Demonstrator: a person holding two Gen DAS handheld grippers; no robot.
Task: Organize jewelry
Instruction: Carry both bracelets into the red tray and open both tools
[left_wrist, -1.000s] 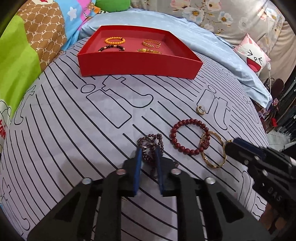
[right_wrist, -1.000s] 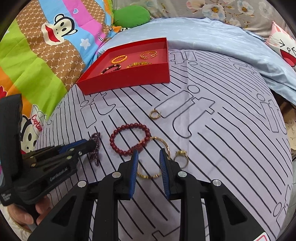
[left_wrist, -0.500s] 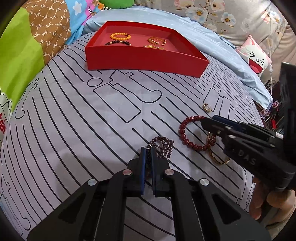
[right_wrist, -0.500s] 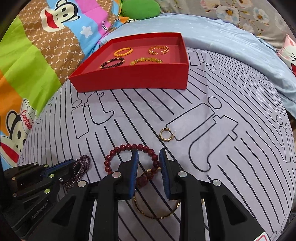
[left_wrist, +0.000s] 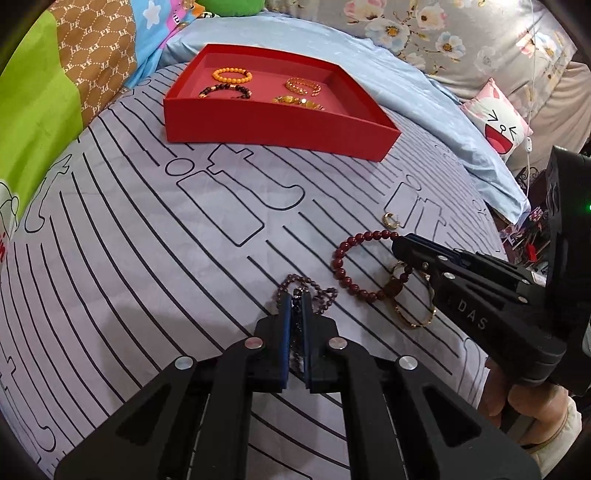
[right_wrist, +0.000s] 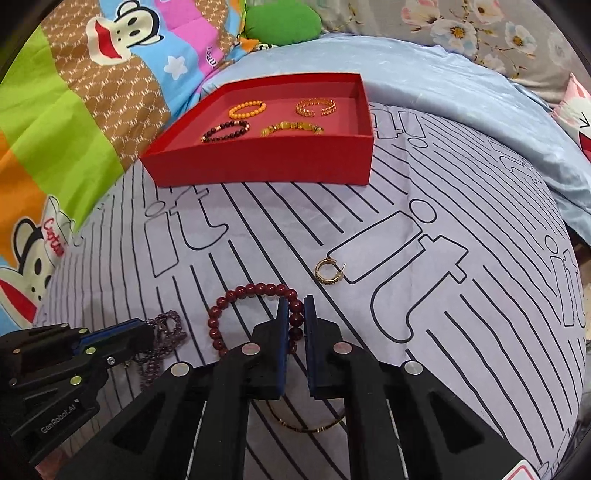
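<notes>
My left gripper (left_wrist: 295, 301) is matte black plastic with two long skeletal fingers (left_wrist: 275, 339), each lined inside with a blue pad and studded with round silver screws. My right gripper (right_wrist: 294, 308) is built the same; seen from the left wrist at three o'clock, its side carries raised letters "DAS" and a green light glows behind it. The left one's side reads "GenRobot.AI" in white at eight o'clock

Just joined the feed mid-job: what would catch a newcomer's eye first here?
The red tray at the far end of the striped bedsheet, four bracelets already inside. Nearer, the right gripper is shut on the dark red bead bracelet, and the left gripper on the purple bead strand.
</notes>
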